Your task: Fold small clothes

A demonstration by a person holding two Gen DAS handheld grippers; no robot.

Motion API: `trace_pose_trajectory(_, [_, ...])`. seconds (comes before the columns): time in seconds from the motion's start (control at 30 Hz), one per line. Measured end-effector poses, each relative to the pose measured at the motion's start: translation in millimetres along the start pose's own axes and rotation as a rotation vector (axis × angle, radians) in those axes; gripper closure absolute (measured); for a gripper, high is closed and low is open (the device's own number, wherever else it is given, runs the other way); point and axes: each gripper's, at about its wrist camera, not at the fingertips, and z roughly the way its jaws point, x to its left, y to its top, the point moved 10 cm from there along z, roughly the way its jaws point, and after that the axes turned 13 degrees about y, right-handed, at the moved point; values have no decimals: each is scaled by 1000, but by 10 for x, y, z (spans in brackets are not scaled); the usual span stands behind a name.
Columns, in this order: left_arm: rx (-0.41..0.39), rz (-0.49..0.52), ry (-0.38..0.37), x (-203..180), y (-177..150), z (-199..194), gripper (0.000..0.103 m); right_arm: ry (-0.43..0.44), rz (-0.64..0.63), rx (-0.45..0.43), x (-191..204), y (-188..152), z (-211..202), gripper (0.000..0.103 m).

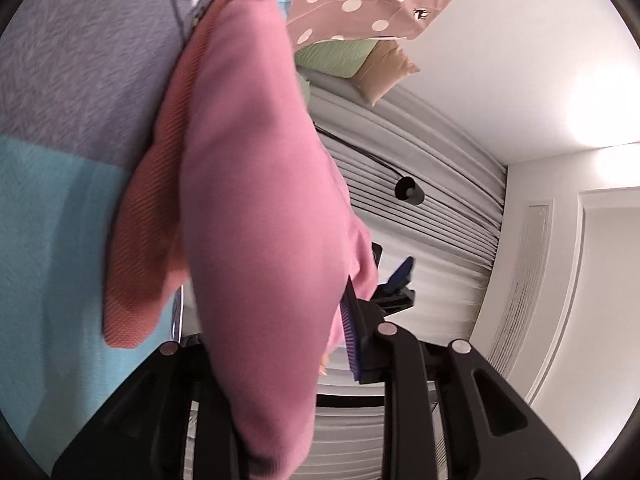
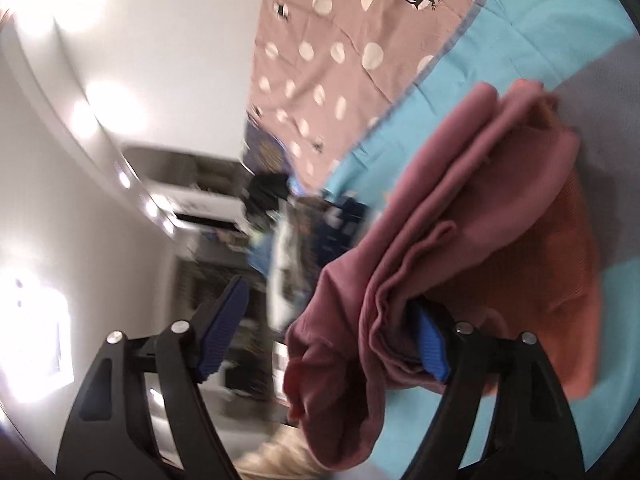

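Cloth is filling most of both views. A pink garment [image 1: 256,200] is hanging in a long fold down the middle of the left wrist view, running between the fingers of the left gripper [image 1: 264,344]. One finger [image 1: 352,340] is showing its ribbed pad beside the cloth's right edge, while the other pad is sitting behind the fabric, showing only as a sliver at the fold's left edge, so I cannot tell whether the pads are pressing on the garment or only standing close around it. An orange ribbed piece [image 1: 140,264] is lying against the pink fold on its left, over a blue and grey bedcover [image 1: 52,208]. Whether the orange piece is part of the same garment or a separate one is hard to say.

In the right wrist view the right gripper [image 2: 328,340] is standing wide open. The pink garment [image 2: 448,216] is draping over its right-hand finger [image 2: 430,340], partly covering the blue pad, and the other pad is standing well clear of the cloth with nothing on it. The lower end of the fold is being cut off by the frame edge. Orange fabric [image 2: 560,288] is resting just behind it on the bedcover [image 2: 520,40]. A pink spotted sheet [image 2: 332,52] is lying further up the bed. The room beyond is blurring badly, and the shelves and objects there are too smeared to name.
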Motion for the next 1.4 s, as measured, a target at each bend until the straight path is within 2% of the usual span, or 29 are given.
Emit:
trace_pose_trajectory(0.07, [-2, -10, -2, -35, 6, -7, 76, -8, 99, -93, -38, 67, -44, 16])
trace_pose_trajectory(0.13, [-11, -18, 4, -38, -11, -38, 74, -66, 154, -132, -90, 48, -51, 16])
trace_pose_trajectory(0.3, [-3, -52, 22, 48, -13, -43, 72, -273, 335, -122, -486, -334, -228, 16])
trace_pose_trajectory(0.4, [-3, -59, 48, 125, -9, 24, 72, -299, 347, -119, -638, -518, -324, 16])
trace_pose_trajectory(0.5, [2, -49, 61, 137, -2, 81, 72, -294, 381, -119, -890, -728, -442, 16])
trace_pose_trajectory(0.67, [12, -66, 57, 144, 25, 109, 72, -264, 294, -30, -1058, -934, -418, 16])
trace_pose_trajectory(0.73, [16, -74, 56, 156, 18, 98, 72, -252, 206, 28, -978, -990, -371, 16])
trace_pose_trajectory(0.83, [18, -70, 56, 138, -5, 68, 72, -179, 90, 80, -770, -1034, -215, 14])
trace_pose_trajectory(0.97, [28, -66, 59, 58, -17, 78, 72, -103, 41, 32, -539, -940, -150, 15])
trace_pose_trajectory(1.07, [44, -60, 63, -5, -70, 76, 72, -103, 12, -20, -392, -859, -228, 27])
trace_pose_trajectory(1.13, [54, -43, 64, -54, -105, 102, 72, -116, -31, -57, -261, -782, -283, 45])
trace_pose_trajectory(1.17, [64, -36, 68, -71, -130, 128, 72, -150, -51, -67, -231, -734, -318, 50])
trace_pose_trajectory(1.23, [80, -25, 84, -75, -200, 216, 72, -246, -91, -75, -214, -697, -362, 69])
trace_pose_trajectory(1.3, [87, -21, 112, -37, -212, 277, 72, -325, -101, -71, -235, -673, -373, 78])
trace_pose_trajectory(1.4, [113, -51, 167, 123, -277, 372, 73, -374, -114, -69, -251, -682, -400, 83])
